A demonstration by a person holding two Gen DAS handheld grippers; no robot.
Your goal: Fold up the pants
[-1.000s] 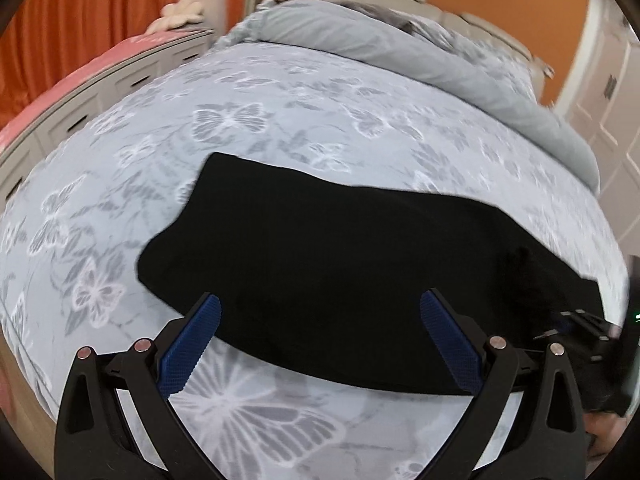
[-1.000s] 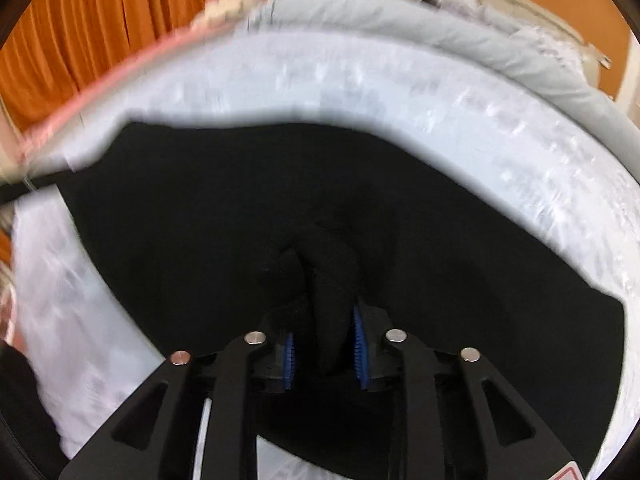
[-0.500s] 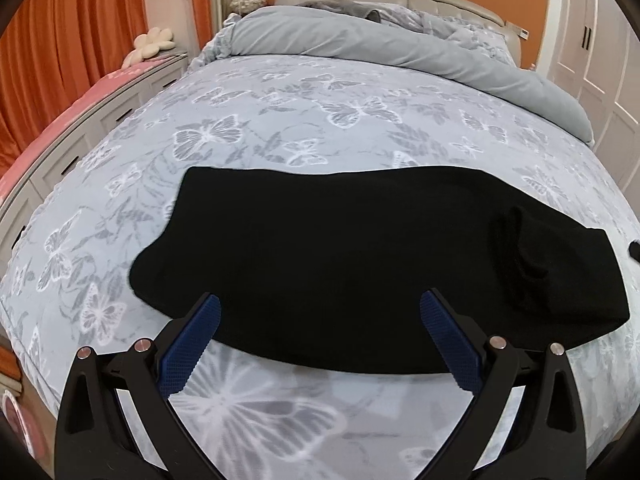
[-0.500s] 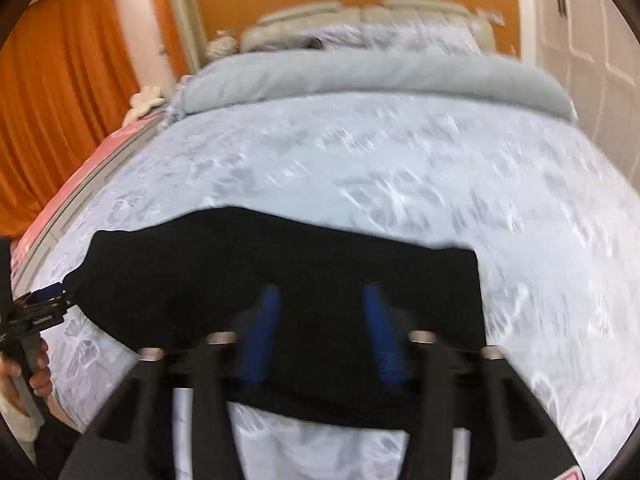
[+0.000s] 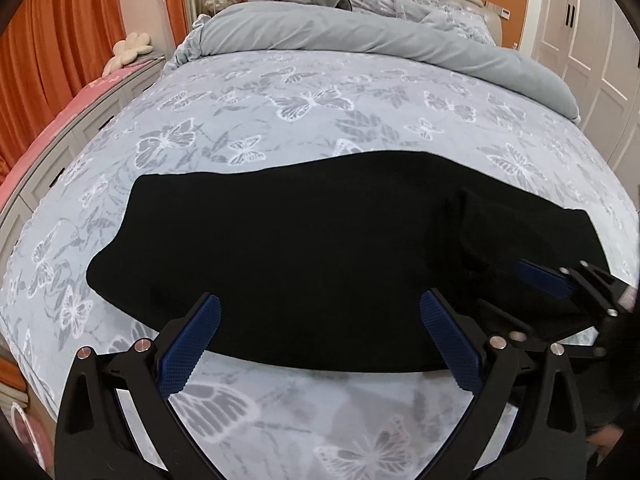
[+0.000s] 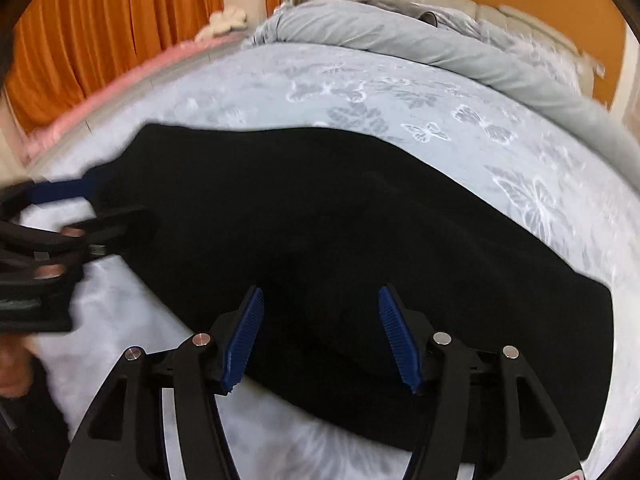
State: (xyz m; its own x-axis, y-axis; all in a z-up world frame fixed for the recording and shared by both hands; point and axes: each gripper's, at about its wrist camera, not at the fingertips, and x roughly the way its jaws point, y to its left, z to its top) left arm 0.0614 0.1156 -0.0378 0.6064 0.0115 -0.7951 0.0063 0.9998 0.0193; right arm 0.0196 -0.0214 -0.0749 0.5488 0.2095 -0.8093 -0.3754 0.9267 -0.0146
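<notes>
Black pants [image 5: 304, 256] lie folded lengthwise across the near part of the bed, with a raised fold [image 5: 492, 224] near their right end. They also fill the middle of the right wrist view [image 6: 340, 220]. My left gripper [image 5: 320, 340] is open and empty over the pants' near edge. My right gripper [image 6: 320, 336] is open and empty above the pants' right part. It also shows at the right in the left wrist view [image 5: 536, 280]. The left gripper shows at the left edge of the right wrist view [image 6: 60, 200].
The bed has a grey butterfly-print sheet [image 5: 320, 92]. A rolled grey duvet [image 5: 380, 36] lies at the headboard end. A white drawer unit with a pink top [image 5: 68, 120] and orange curtains [image 5: 60, 40] stand at the left. White wardrobe doors [image 5: 592, 52] are at the right.
My right gripper let go of the bunched pants fabric, opened, drew back, then came forward over the pants again. My left gripper stayed open and turned a little.
</notes>
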